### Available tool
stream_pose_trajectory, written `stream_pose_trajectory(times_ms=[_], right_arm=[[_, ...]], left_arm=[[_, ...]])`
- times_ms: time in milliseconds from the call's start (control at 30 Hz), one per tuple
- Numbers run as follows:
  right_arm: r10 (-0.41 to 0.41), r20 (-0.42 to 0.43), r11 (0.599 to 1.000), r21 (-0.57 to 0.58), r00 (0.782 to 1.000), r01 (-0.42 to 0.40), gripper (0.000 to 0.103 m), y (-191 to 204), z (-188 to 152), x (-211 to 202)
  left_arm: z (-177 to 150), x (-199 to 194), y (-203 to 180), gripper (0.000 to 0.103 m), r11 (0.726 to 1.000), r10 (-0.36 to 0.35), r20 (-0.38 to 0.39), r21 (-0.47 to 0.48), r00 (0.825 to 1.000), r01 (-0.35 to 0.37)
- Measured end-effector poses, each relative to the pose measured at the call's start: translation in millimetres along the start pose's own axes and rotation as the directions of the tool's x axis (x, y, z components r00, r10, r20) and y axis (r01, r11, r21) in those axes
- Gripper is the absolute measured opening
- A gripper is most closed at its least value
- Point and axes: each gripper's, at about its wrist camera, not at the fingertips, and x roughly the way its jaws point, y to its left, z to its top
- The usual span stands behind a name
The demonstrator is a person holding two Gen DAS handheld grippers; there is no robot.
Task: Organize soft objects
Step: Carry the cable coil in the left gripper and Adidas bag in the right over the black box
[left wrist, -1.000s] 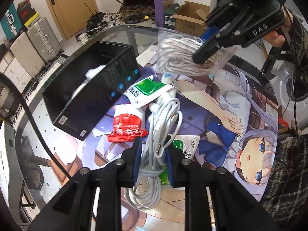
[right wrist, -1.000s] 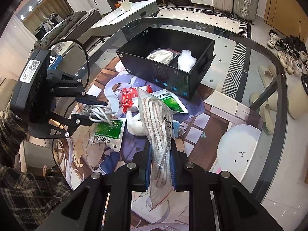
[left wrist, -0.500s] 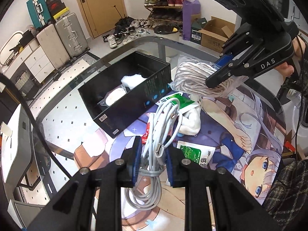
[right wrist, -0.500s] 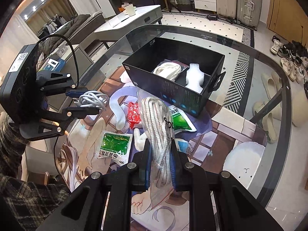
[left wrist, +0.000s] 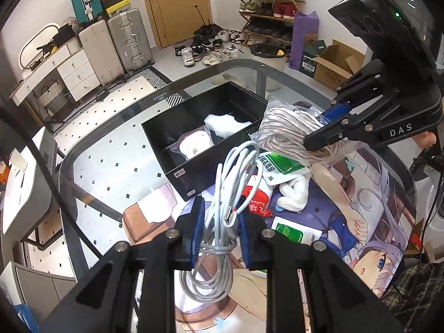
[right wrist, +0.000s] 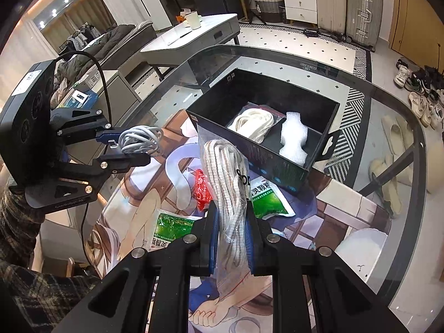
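Note:
My left gripper (left wrist: 220, 226) is shut on a coiled grey cable (left wrist: 222, 194), lifted above the printed mat; the same cable (right wrist: 140, 140) shows in the right wrist view at the left. My right gripper (right wrist: 231, 222) is shut on a clear bag of beige rope (right wrist: 226, 177), also held in the air, and seen from the left wrist view as the rope bag (left wrist: 288, 136). A black divided box (right wrist: 280, 91) stands beyond both, holding a bagged white cord (right wrist: 254, 123) and a white foam piece (right wrist: 295, 138).
On the printed mat (left wrist: 369, 222) lie two green packets (right wrist: 267, 198) (right wrist: 169, 229), a red packet (right wrist: 201, 187) and a white soft item (left wrist: 294, 194). The table is glass with a rounded edge (right wrist: 413, 127). Suitcases, shoes and a cardboard box stand on the floor beyond.
Both grippers have risen and moved toward the black box with their loads. The left gripper has rolled, so the box interior now shows more fully.

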Motion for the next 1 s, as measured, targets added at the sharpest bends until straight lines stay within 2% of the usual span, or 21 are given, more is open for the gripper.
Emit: stream_pose_trajectory(times_ms=[367,1000], right_arm=[[-0.004,0.052,1.000,-0.001,0.999,0.004,0.016,1.9,22.3,-11.9],[-0.035,0.121,0.999,0.016,0.992,0.033,0.016,-9.7,61.2,-36.0]], left_arm=[[9.0,-3.3,8.8,0.021,0.998,0.026,0.023,-0.058,0.999,-0.025],[40.9,-2.0,33.9,0.021,0.992,0.024,0.069,-0.129,0.997,-0.014]])
